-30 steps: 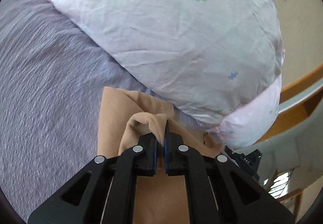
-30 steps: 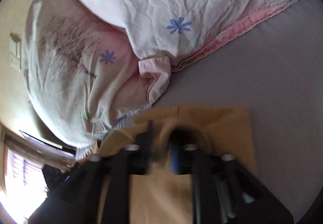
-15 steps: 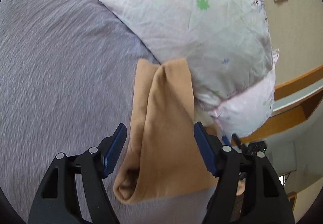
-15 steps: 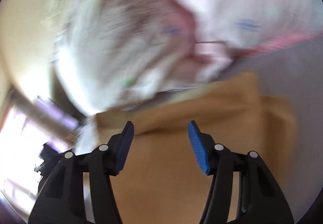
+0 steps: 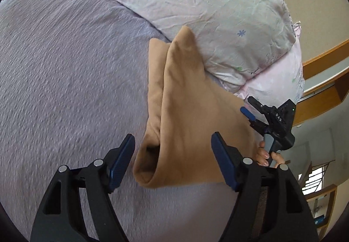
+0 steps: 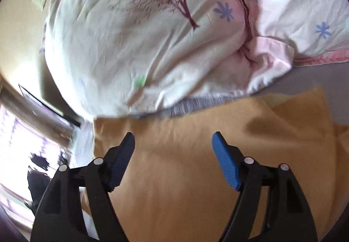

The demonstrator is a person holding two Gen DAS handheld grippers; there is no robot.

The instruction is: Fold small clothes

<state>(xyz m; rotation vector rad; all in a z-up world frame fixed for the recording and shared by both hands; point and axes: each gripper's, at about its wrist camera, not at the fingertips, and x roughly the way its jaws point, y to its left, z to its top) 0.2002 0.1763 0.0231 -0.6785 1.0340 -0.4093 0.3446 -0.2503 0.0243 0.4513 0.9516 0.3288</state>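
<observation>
A tan garment (image 5: 192, 115) lies folded on the purple bedspread (image 5: 65, 67), its far corner against the pillow. It also fills the lower half of the right wrist view (image 6: 196, 165). My left gripper (image 5: 172, 159) is open and empty, held above the garment's near folded edge. My right gripper (image 6: 173, 154) is open and empty over the garment. It also shows in the left wrist view (image 5: 250, 109) at the garment's right side, with the hand holding it.
A white floral pillow (image 5: 213, 13) lies just beyond the garment; it also shows in the right wrist view (image 6: 152, 34). A wooden bed frame (image 5: 322, 80) stands at the right. A bright window (image 6: 17, 133) is at the left.
Both grippers were shut on the tan garment; they have let it go, opened and pulled back. The garment now lies folded on the bed.
</observation>
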